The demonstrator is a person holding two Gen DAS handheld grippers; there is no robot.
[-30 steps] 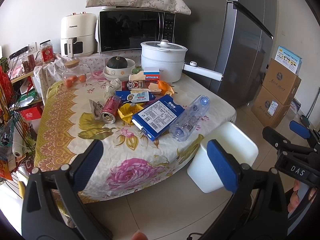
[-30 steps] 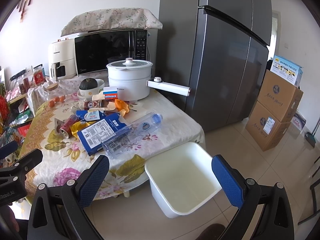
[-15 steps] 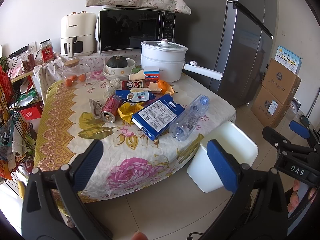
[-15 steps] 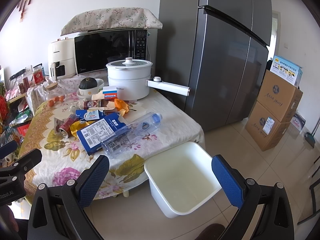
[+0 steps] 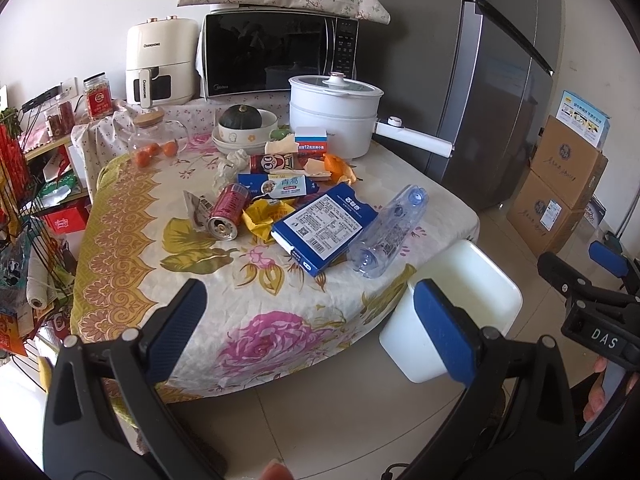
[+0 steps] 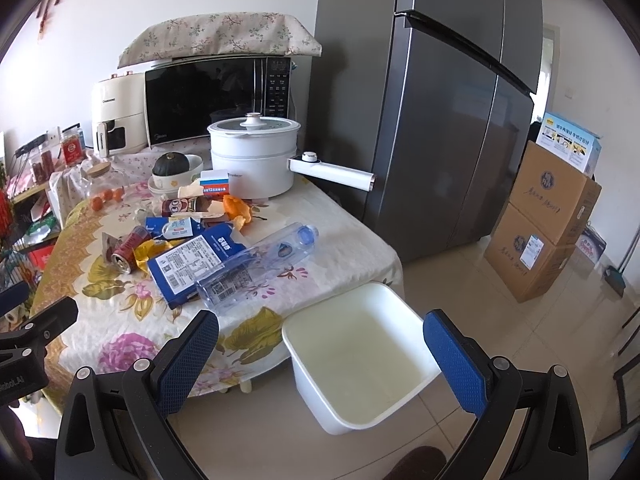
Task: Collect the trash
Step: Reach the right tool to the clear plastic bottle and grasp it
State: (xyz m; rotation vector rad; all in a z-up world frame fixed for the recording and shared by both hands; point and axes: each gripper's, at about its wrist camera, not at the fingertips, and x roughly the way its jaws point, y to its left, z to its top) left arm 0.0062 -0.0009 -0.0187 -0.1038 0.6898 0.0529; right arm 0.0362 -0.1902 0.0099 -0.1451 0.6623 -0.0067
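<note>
On the flowered tablecloth (image 5: 132, 216) the trash lies in a loose heap, just as it lay a second ago: nothing has shifted, and neither view has moved to speak of, so the collecting looks not yet begun. The left gripper (image 5: 306, 322) hangs well back from the table edge with its blue pads spread wide and nothing between them; the right gripper (image 6: 320, 350) is likewise wide apart and empty, poised over the floor above the white bin (image 6: 298, 330). That bin stands on the tiles just beside the table's near corner, and it looks empty. Nearest the grippers lie the clear plastic bottle (image 5: 386, 232) on its side and the blue carton (image 5: 324, 226) touching it, the bottle's length resting along the carton's edge. Behind them are a red can (image 5: 228, 216) tipped over, a yellow wrapper (image 5: 264, 216), a blue-and-white pack (image 5: 276, 186), crumpled paper (image 5: 236, 160) and orange peel (image 5: 340, 168). The white pot (image 5: 334, 114) and the bowl with a squash (image 5: 244, 130) look like things to leave. My guess is that bottle or carton goes first, being closest to the bin.
</note>
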